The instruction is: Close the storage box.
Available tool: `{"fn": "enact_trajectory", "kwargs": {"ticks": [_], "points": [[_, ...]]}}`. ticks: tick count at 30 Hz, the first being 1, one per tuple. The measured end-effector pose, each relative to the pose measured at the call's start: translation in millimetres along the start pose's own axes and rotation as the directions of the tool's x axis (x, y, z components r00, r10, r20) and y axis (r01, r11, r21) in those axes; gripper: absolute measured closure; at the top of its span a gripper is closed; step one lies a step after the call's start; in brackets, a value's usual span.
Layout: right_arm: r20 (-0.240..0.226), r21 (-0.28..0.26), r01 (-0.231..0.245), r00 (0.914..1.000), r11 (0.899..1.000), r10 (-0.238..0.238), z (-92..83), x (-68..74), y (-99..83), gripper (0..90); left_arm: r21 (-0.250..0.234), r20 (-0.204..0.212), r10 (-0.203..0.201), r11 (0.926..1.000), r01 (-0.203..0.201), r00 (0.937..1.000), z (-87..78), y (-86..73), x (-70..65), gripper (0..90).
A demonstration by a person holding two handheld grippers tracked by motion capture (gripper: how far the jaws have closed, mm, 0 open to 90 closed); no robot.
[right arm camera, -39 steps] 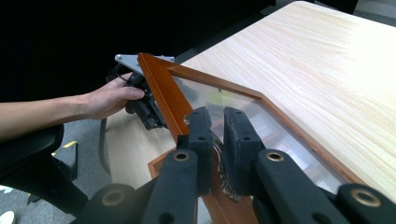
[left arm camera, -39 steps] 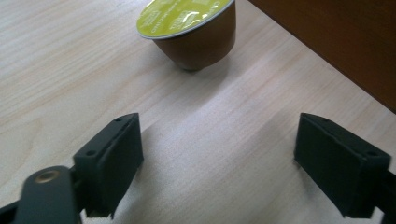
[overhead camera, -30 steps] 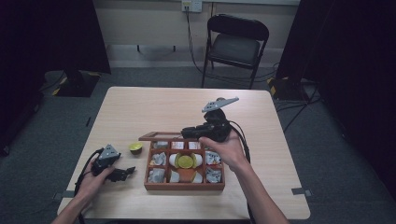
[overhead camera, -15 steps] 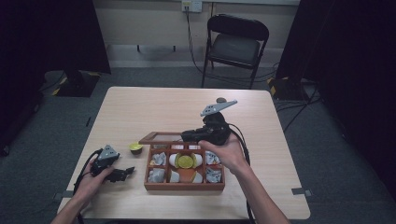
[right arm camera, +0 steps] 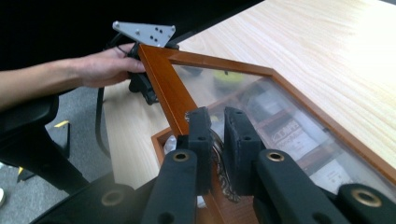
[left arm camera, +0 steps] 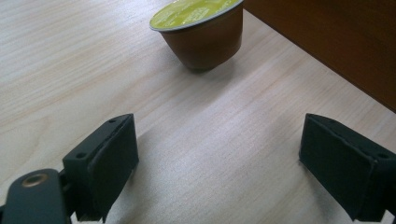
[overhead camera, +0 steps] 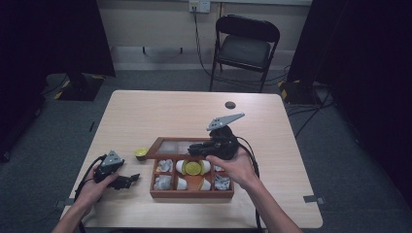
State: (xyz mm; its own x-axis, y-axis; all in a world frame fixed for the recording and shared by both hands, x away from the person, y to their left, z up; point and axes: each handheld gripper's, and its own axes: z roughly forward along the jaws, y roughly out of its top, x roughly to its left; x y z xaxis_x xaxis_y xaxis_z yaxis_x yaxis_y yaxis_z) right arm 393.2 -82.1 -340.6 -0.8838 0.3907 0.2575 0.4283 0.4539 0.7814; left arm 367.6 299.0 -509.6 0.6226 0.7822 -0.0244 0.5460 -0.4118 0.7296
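Two grippers at work over a pale wooden table (overhead camera: 145,111). Right gripper (right arm camera: 215,135): jaws pressed nearly together, pinching the front rail of the hinged glass lid (right arm camera: 280,116) of a wooden compartment box (overhead camera: 192,194); what exactly sits between the pads is hard to read, since a coiled metal bit shows in the gap and the frame edge is hidden behind the jaws. Lid is raised off the box, tilted, hinge side toward the far edge of the table; in the high view it appears as a thin brown frame (overhead camera: 177,144) along the box's far side, partly covered by the right gripper (overhead camera: 214,148) and hand (overhead camera: 233,167). Box contents seen through the glass are blurred: pale wrapped items and a yellow-green disc, labels illegible. Left gripper (left arm camera: 219,158): jaws spread wide, resting low on the table, nothing between them. One capsule (left arm camera: 201,32) with yellow-green foil top stands upright ahead of the left jaws, apart from them and just beside the box's outer wall (left arm camera: 327,42); its top is cut off by the frame edge. Left hand (overhead camera: 92,187) lies near the table's front left corner.
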Motion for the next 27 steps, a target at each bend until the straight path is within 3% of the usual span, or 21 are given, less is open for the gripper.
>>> {"fn": "enact_trajectory", "kwargs": {"ticks": [5, 13, 27], "points": [[-0.001, 0.013, 0.009, 1.0000, 1.000, -0.009, 1.7, 2.6, -3.9, 81.7, 0.001, 0.009, 0.000, 1.0000, 0.000, 1.0000, 0.0, 0.0, 1.1, 11.0], [-0.013, 0.029, 0.018, 0.9998, 0.999, -0.018, 5.9, 5.9, -13.6, 81.7, 0.005, -0.009, -0.013, 0.9999, 0.013, 0.9999, 1.2, 0.8, 3.9, 9.0], [0.005, 0.069, 0.042, 0.9991, 0.997, -0.043, 13.5, 15.0, -28.3, 81.6, 0.006, -0.007, -0.015, 0.9999, 0.015, 0.9999, 1.3, 0.8, 3.8, 8.8]]}}
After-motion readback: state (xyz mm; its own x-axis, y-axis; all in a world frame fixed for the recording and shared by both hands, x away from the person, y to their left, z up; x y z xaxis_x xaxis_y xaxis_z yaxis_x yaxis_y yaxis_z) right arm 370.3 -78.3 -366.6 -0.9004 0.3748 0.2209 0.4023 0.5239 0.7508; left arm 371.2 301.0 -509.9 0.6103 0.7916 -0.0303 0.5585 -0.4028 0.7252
